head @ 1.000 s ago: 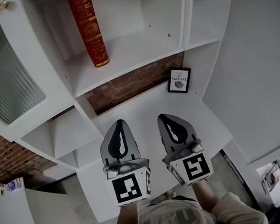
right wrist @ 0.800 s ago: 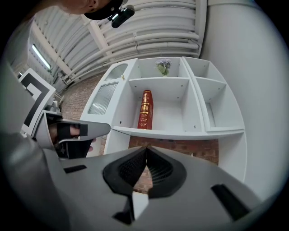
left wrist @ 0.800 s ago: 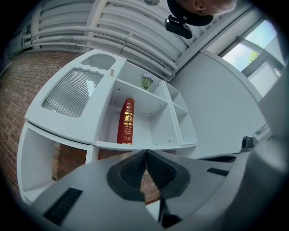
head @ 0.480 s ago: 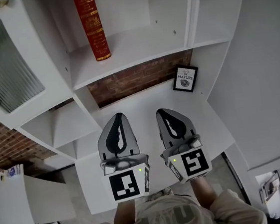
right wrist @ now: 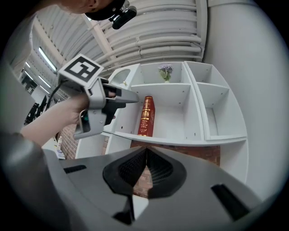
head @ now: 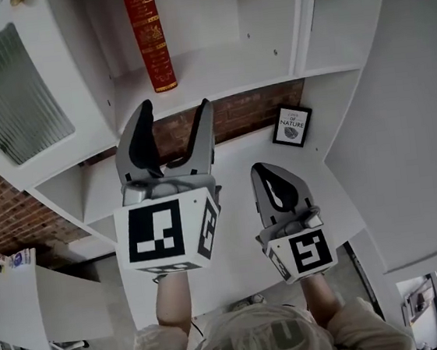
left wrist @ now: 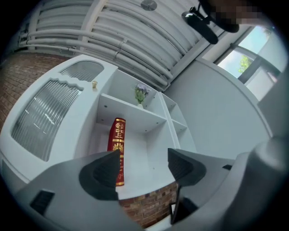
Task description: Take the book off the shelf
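Note:
A red book with gold print (head: 149,37) stands upright at the left end of a white shelf (head: 214,69). It also shows in the left gripper view as the book (left wrist: 117,144) and in the right gripper view as the book (right wrist: 146,116). My left gripper (head: 174,114) is raised just below the shelf's front edge, a little right of the book; its jaws are opening with nothing between them. My right gripper (head: 269,171) hangs lower over the white counter (head: 233,168), shut and empty.
A small framed print (head: 292,126) leans against the brick back wall under the shelf. A cabinet door with ribbed glass (head: 12,99) is at the left. Dividers split the shelf unit into compartments at the right (head: 341,15). A small plant (right wrist: 165,71) stands on the top shelf.
My left gripper has risen from beside the right one toward the shelf and its jaws have spread apart. The right gripper has stayed low and shut.

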{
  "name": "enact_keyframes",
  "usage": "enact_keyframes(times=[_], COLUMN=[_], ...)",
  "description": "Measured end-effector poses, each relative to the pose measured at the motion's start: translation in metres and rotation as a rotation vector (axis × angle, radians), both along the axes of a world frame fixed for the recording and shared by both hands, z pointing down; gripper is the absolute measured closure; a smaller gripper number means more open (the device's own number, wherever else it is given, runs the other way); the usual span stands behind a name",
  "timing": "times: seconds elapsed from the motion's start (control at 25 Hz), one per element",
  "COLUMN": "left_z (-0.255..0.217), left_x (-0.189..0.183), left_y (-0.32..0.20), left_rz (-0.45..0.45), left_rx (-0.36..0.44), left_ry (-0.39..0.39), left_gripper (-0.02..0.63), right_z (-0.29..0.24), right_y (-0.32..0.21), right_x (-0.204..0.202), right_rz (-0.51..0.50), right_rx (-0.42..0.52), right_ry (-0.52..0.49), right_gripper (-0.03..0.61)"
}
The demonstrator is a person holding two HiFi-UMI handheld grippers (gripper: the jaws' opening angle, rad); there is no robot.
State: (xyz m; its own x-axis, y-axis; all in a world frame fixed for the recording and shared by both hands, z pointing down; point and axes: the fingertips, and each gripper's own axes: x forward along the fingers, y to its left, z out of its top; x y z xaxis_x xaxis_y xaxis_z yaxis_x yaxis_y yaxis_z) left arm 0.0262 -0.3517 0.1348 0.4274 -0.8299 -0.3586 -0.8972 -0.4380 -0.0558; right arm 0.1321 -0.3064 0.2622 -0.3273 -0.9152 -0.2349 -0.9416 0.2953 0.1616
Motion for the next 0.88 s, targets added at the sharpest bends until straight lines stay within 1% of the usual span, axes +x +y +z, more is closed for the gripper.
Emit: enact_keyframes(times=[0.04, 0.08, 0.2, 0.28, 0.4, 0.48, 0.72, 0.8, 0.88], left_z=[-0.011, -0.020, -0.038, -0.046, -0.053, -0.052, -0.050, -0.053, -0.057], left_x=[-0.001, -0.002, -0.005, -0.008, -0.014, -0.019, -0.025, -0.026, -0.028], left_y=[-0.009, -0.019, -0.053, -0.077, -0.112, -0.132, -0.194, -0.209, -0.218], left_rz=[-0.011, -0.029, -0.069, -0.107, -0.198, -0.241, -0.295, -0.322, -0.343], left_rx=[0.003, 0.001, -0.029, -0.046, -0.075, -0.108, -0.229, -0.243, -0.246], left_ry=[0.018, 0.035, 0.057, 0.047, -0.012, -0.041, -0.019, -0.029, -0.040], left_gripper=[0.271, 0.247, 0.232, 0.225, 0.224, 0.224, 0.224, 0.224, 0.224], right_z=[-0.001, -0.002, -0.004, -0.005, -0.004, 0.000, 0.014, 0.016, 0.014], right_y=[0.001, 0.001, 0.003, 0.005, 0.007, 0.010, 0.013, 0.014, 0.014], right_x=[0.001, 0.003, 0.011, 0.014, 0.022, 0.031, 0.059, 0.065, 0.068], right_rz=[0.006, 0.015, 0.034, 0.035, 0.053, 0.076, 0.119, 0.133, 0.142], right_rx=[0.000, -0.002, -0.009, -0.012, -0.023, -0.036, -0.076, -0.077, -0.076], right_ry=[0.004, 0.005, -0.009, -0.022, -0.031, -0.040, -0.124, -0.143, -0.140], right_gripper=[0.566, 0.566, 0.566, 0.566, 0.566, 0.566, 0.566, 0.566, 0.566])
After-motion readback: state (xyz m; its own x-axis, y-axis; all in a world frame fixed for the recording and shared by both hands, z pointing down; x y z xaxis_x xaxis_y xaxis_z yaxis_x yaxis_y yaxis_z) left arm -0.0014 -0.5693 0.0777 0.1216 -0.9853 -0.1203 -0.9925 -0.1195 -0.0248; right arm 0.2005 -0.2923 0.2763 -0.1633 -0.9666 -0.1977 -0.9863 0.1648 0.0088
